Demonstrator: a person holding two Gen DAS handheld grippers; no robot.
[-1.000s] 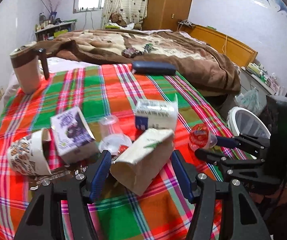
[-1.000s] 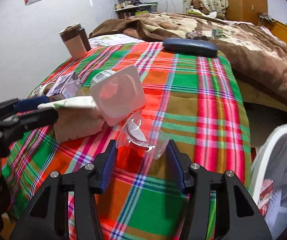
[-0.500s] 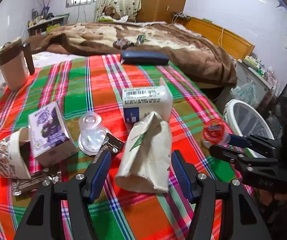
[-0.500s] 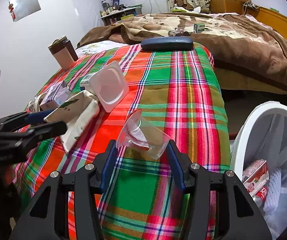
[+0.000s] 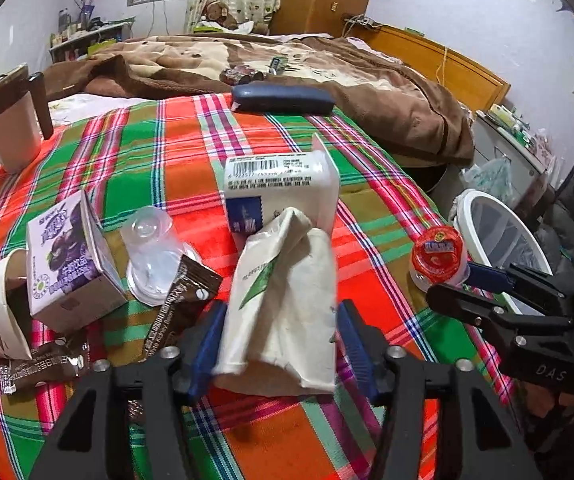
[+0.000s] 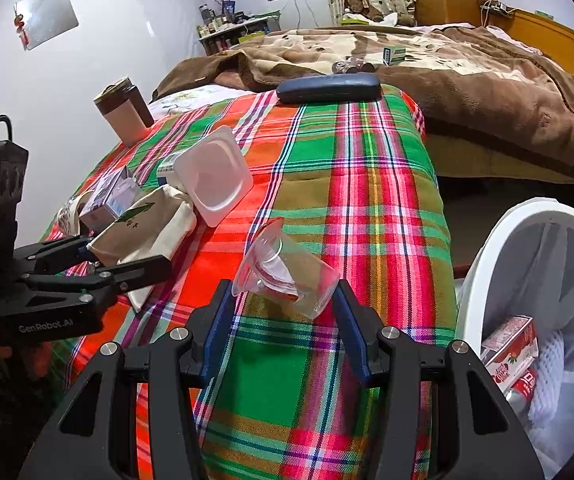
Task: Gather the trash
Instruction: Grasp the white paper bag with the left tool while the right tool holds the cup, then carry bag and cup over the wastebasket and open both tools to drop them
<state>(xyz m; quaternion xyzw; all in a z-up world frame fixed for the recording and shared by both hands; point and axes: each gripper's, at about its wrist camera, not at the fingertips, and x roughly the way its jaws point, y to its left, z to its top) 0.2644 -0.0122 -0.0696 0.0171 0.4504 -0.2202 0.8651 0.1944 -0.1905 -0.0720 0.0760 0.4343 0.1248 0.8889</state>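
On my plaid blanket [image 5: 159, 168] I count two brown wrappers [image 5: 183, 304] at 9 o'clock, two clear plastic cups [image 5: 153, 256], two cartons [image 5: 67, 264], one paper bag [image 5: 283, 304], one mug [image 5: 11, 120] at 10, one dark case [image 5: 283, 98] at 12.

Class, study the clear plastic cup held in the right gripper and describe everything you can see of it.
The clear plastic cup is small, see-through and thin-walled, with a flared rim and a red printed foil lid. It lies tilted, rim up and to the left, base toward the right pad. The right gripper pinches it between its blue pads, above the plaid blanket, beside the white bin.
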